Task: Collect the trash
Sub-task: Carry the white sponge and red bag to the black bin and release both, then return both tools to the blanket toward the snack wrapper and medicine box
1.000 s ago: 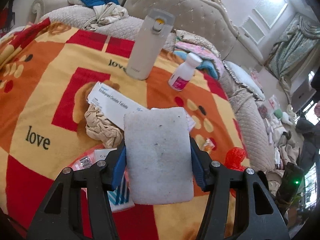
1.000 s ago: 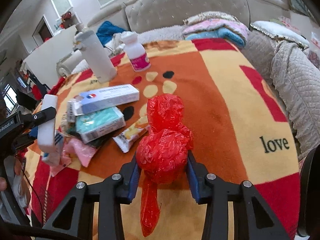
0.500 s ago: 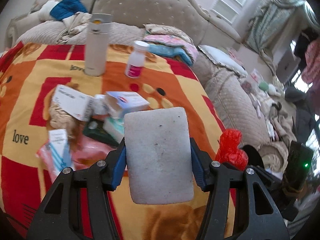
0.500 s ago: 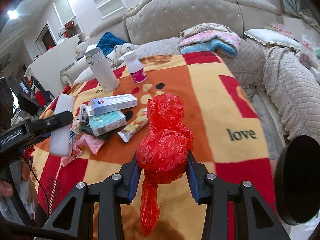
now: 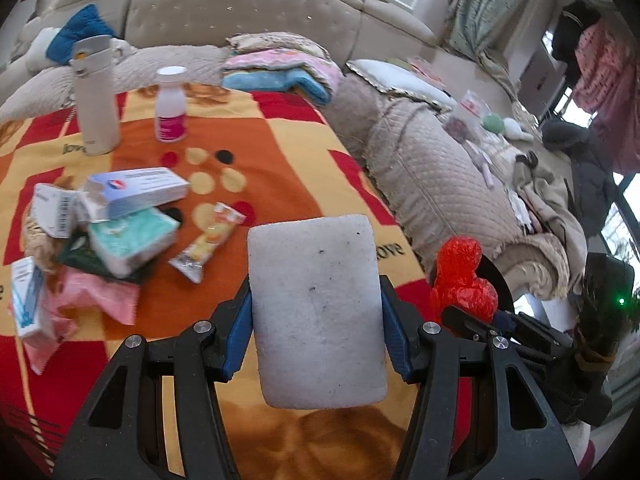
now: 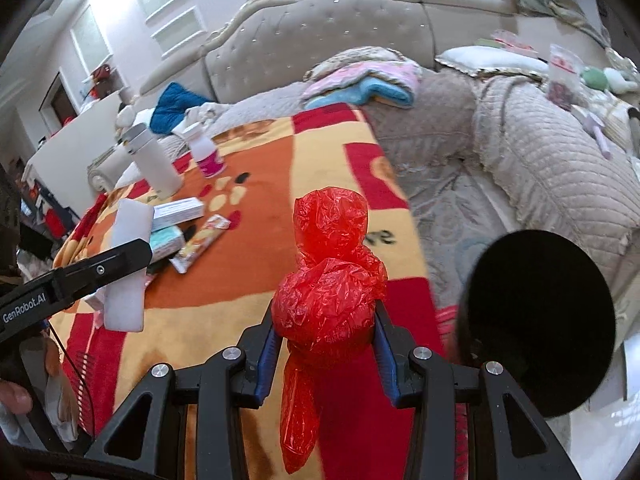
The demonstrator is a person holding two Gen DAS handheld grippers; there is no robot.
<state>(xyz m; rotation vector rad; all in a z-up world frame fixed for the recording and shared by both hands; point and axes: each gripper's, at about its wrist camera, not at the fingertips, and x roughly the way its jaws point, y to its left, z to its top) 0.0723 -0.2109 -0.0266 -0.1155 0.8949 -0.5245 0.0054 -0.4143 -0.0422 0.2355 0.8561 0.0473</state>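
White sponge (image 5: 316, 312) and red bag (image 6: 328, 292) sit clamped between fingers.

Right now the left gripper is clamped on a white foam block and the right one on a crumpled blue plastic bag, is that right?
Not quite: the plastic bag in the right gripper is red, not blue, as the right wrist view shows. The left gripper is indeed clamped on the white foam block.

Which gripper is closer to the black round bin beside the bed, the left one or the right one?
Right. The right gripper, shut on the red plastic bag, is just beside the black bin. The left gripper, holding the white sponge, is farther away over the blanket.
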